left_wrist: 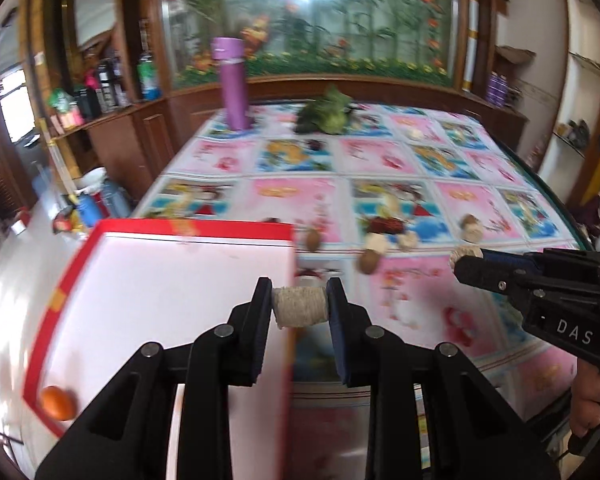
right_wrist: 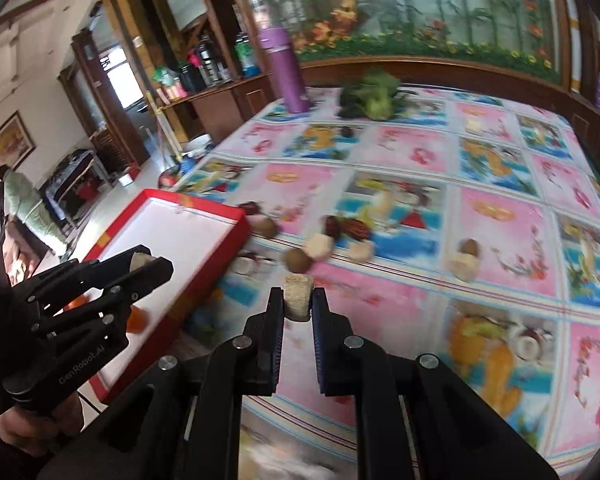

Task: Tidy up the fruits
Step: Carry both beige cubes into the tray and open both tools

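Observation:
My left gripper (left_wrist: 300, 300) is shut on a pale beige fruit chunk (left_wrist: 300, 307), held above the right wall of the red box (left_wrist: 196, 228). The box has a white inside, and an orange fruit (left_wrist: 58, 402) lies in its near corner. My right gripper (right_wrist: 297, 300) is shut on a similar beige chunk (right_wrist: 298, 298) above the patterned tablecloth (right_wrist: 500, 280). Loose on the cloth beyond lie brown round fruits (right_wrist: 298, 260), beige chunks (right_wrist: 319, 246) and dark red dates (right_wrist: 350, 226). In the right wrist view the left gripper (right_wrist: 146, 264) hangs over the red box (right_wrist: 204, 202).
A purple flask (right_wrist: 286, 72) and a green leafy vegetable (right_wrist: 370, 96) stand at the table's far side. Wooden shelves with bottles (left_wrist: 108, 84) line the left wall. The red box overhangs the table's left edge. A person (right_wrist: 18, 196) stands far off at the left.

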The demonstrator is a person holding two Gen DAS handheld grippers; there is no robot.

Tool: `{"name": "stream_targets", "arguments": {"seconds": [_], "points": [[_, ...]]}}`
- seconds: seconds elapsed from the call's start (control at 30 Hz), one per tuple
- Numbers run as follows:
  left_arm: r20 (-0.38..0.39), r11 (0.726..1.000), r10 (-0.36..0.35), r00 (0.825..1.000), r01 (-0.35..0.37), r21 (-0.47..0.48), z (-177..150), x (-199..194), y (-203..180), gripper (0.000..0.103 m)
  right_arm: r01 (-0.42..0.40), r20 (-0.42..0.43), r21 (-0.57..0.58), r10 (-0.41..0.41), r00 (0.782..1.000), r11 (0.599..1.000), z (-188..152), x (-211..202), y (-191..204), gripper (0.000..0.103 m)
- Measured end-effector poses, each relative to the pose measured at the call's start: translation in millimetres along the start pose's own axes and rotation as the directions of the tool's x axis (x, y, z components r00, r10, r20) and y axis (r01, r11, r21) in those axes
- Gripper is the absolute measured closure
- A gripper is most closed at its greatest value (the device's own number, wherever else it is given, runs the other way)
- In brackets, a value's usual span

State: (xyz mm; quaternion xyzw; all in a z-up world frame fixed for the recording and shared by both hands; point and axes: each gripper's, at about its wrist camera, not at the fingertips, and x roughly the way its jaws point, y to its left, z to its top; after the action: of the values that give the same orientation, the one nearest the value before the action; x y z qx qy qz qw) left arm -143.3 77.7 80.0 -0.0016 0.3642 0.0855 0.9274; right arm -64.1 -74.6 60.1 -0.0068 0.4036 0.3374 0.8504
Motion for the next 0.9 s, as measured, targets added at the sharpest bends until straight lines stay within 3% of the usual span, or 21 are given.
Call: {"name": "stream_targets", "arguments": {"seconds": [0.23,0.4,0.9], "points": [[0.017,0.98,0.182,0.983,-0.18,-0.082,-6.9,-4.3,68.9,0.073,-0.087,-0.046,-0.068,0.084,0.995,0.994,15.1,45.3,58.0,0.092],[-0.02,0.963,0.246,0.969,-0.246,-0.109,-16.5,7.6,98.3,0.073,-0.117,-0.088,-0.097,0.108,0.99,0.988,20.7,77.1,83.9,0.092],[-0.123,0.947,0.279,0.952,-0.295,-0.131,-40.1,36.8,126.6,0.073,-0.134,-0.2,-0.131,0.106,0.974,0.982,11.1,131.0,113.8,0.092]]}}
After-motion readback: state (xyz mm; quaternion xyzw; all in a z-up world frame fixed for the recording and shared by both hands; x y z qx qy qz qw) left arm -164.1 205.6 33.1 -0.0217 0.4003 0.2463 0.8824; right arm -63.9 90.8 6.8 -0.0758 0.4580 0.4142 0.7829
